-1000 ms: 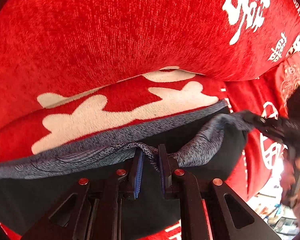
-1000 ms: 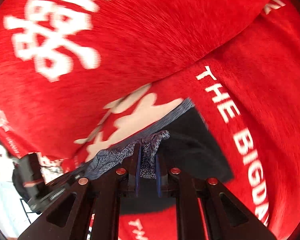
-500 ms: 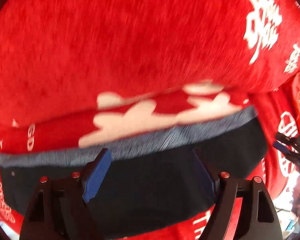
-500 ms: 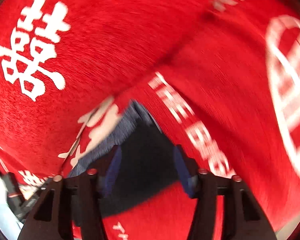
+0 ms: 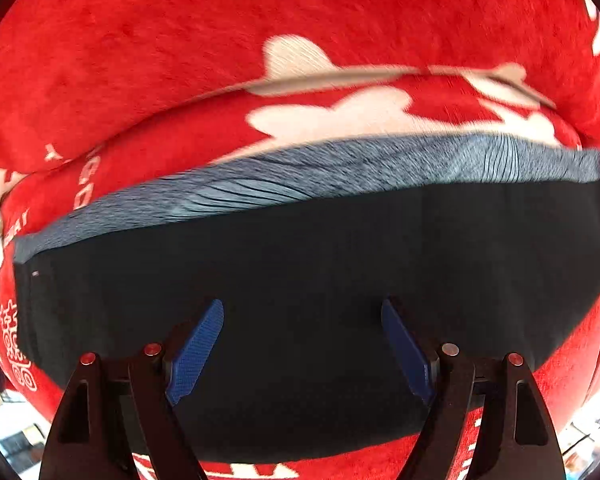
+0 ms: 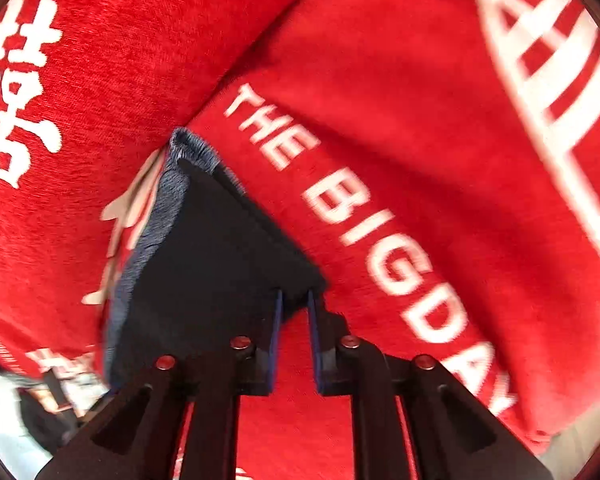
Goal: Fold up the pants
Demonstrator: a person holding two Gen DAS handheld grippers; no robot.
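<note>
Dark navy pants (image 5: 320,280), folded into a flat rectangular stack, lay on red printed fabric. Showed a heathered blue-grey band (image 5: 340,168) along the far edge in the left wrist view. Appeared as a skewed dark panel (image 6: 216,252) in the right wrist view, grey edge at left.

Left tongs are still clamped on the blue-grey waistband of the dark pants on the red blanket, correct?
Not quite. The left wrist view shows the left tongs wide open above the dark pants, gripping nothing. The blue-grey waistband lies flat at the far edge, on the red blanket.
</note>
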